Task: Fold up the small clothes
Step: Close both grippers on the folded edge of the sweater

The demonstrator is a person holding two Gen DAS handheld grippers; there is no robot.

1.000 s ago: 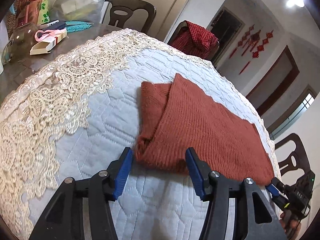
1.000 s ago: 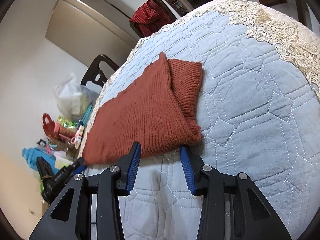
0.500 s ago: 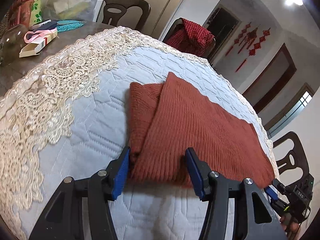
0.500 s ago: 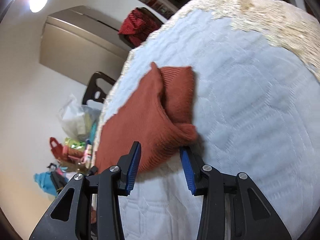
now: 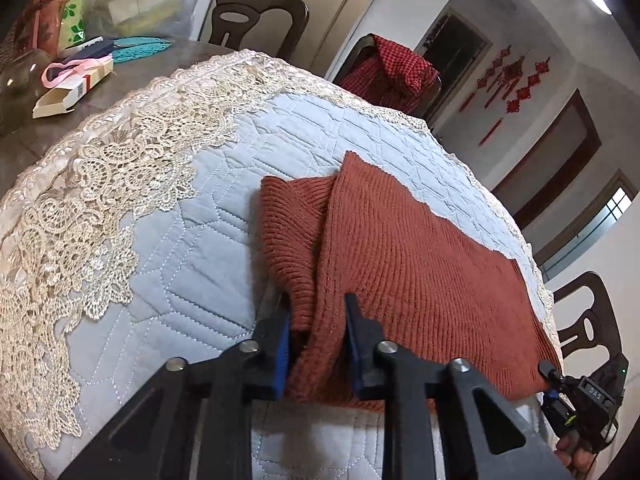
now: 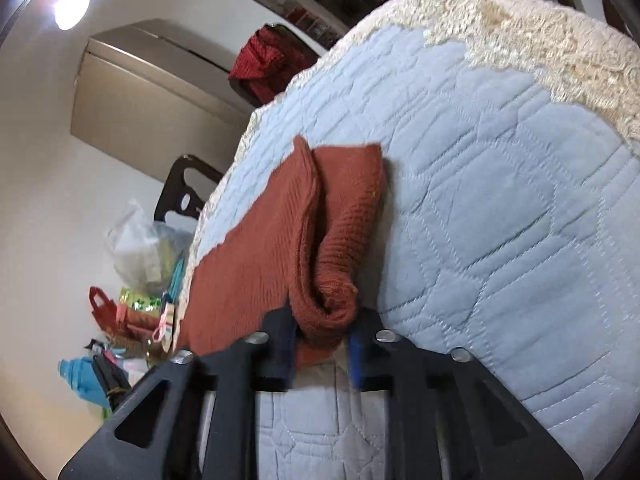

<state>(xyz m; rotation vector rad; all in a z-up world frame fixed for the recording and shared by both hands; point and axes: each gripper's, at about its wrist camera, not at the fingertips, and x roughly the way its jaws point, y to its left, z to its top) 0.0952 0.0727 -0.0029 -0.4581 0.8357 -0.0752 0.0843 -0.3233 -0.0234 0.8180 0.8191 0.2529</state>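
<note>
Quilted pale-blue cloth (image 5: 192, 248) with a cream lace border (image 5: 100, 168) covers the counter; its near edge is hidden behind both tools. On it lies the rust-red knit garment (image 5: 400, 264), one side folded over. The left gripper (image 5: 316, 340) is closing with the garment's near folded corner between its fingers (image 5: 282, 344). The right gripper (image 6: 322, 340), motion-blurred, is closing on the rolled corner. Clutter (image 5: 72, 76) on the far counter is cut off by the frame edge.
</note>
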